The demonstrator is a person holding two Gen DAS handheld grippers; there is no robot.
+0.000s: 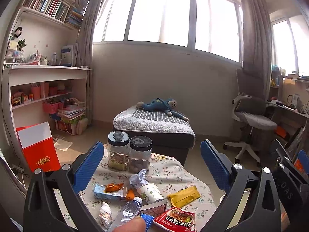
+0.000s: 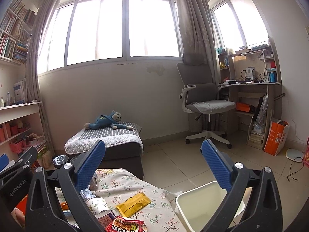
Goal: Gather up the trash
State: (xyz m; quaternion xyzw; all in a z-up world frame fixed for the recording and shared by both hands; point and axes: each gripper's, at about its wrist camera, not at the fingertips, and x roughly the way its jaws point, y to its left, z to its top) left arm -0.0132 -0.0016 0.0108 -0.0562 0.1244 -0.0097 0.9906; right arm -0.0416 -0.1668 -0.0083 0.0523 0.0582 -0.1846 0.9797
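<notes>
Both grippers, left [image 1: 151,164] and right [image 2: 153,163], hang spread and empty, with the yellow packet [image 2: 133,201] lying just left of the white bin [image 2: 195,199], nearer the right one.

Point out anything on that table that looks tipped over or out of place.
The paper cup lies on its side among wrappers on the table, and the clear bottle lies flat too. The two jars stand upright.

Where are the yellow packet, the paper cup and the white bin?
yellow packet [image 2: 133,201]: right wrist view, middle of its face.
paper cup [image 1: 150,192]: left wrist view, printed side wall.
white bin [image 2: 185,211]: right wrist view, near rim.
</notes>
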